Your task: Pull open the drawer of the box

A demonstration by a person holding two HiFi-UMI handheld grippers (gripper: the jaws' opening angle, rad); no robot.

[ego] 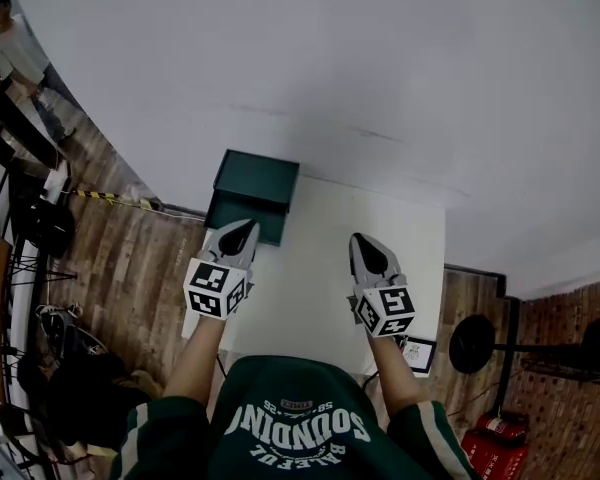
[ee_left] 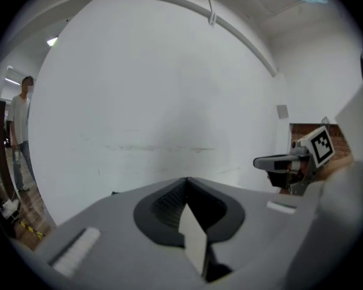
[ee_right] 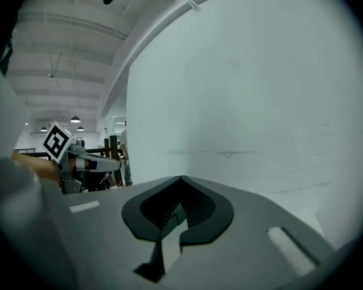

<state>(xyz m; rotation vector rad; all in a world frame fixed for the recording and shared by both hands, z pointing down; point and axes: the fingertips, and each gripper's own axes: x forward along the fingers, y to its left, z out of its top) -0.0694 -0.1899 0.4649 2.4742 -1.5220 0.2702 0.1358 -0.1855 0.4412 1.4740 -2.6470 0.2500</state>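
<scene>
**Head view.** Where the camera looks steeply down, a dark green box (ego: 255,181) stands at the upper left corner of a white worktop (ego: 320,298), near the centre of the frame. The left gripper (ego: 238,236) lies just below the box in the frame, with its tips at the box's lower edge; whether they touch it cannot be told. The right gripper (ego: 366,248) is over bare worktop further right, apart from the box. Only this view shows the box, the worktop, the person's green sweatshirt (ego: 295,418) along the bottom edge and the wooden floor (ego: 130,268) at the left.

**Left gripper view.** Here the left gripper (ee_left: 186,181) is seen closed, its jaws meeting at the tips with nothing between them. It faces a plain white wall (ee_left: 169,89). At the middle right the right gripper (ee_left: 261,162) appears side-on with its marker cube (ee_left: 320,147). A bystander (ee_left: 21,132) stands at the left edge.

**Right gripper view.** The right gripper (ee_right: 180,179) is likewise closed and holds nothing, and it faces the same wall. The left gripper (ee_right: 112,162) shows at the middle left. Ceiling lamps (ee_right: 75,119), seen in no other view, hang in the upper left.
</scene>
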